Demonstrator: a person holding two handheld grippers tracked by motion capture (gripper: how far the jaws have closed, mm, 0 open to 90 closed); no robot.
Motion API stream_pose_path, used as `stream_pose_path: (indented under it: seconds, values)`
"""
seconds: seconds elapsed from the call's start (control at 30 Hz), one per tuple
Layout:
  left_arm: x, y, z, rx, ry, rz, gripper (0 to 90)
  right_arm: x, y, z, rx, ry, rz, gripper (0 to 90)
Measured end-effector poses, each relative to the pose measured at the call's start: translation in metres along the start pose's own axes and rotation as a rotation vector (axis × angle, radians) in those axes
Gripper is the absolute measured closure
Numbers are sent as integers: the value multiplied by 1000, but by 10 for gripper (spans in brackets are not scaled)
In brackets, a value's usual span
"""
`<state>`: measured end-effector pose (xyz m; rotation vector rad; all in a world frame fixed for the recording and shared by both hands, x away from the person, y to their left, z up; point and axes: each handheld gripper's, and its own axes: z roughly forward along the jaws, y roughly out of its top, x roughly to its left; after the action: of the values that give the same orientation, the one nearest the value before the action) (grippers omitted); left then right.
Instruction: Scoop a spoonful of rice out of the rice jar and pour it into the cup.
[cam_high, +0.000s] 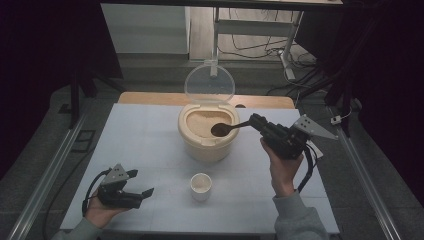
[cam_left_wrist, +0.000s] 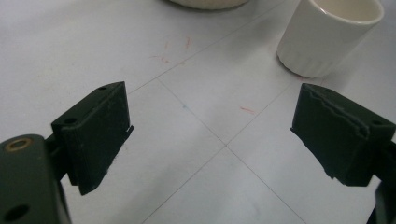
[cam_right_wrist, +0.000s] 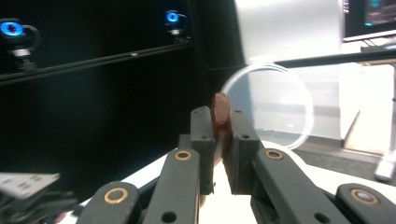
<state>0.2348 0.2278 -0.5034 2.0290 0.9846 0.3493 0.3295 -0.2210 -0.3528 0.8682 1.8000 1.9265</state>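
A beige tub (cam_high: 207, 146) of pale grain stands at the middle of the white table (cam_high: 145, 140), its clear round lid (cam_high: 209, 84) tipped up behind it. My right gripper (cam_high: 255, 121) is shut on the handle of a dark brown spoon (cam_high: 220, 130), whose bowl hovers over the grain. In the right gripper view the spoon's handle (cam_right_wrist: 220, 112) is clamped between the jaws, with the lid (cam_right_wrist: 280, 107) beyond. A small white cup (cam_high: 200, 186) stands in front of the tub. My left gripper (cam_high: 141, 183) rests open at the table's near left, with the cup (cam_left_wrist: 327, 37) ahead to its right.
A table frame and cables lie on the floor beyond the table's far edge. Metal rails run along both sides of the table. The tub's base (cam_left_wrist: 208, 3) shows at the top of the left gripper view.
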Motion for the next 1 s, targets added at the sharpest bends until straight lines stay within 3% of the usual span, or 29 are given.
stream_pose_path:
  seconds: [0.17,0.57,0.8,1.0]
  values:
    - [1,-1,1,6,-2,-2,114,-9,2,17,20,-56,5,829]
    - [0,-1,2,17,-6,2,113,-9,1,46,89,-189,-130,829]
    - [-1,-1,4,21,-6,2,114,-3,-4,59,158,-249,-258,829]
    - [-1,-2,5,26,-7,2,114,1,-14,71,213,-249,-297,828]
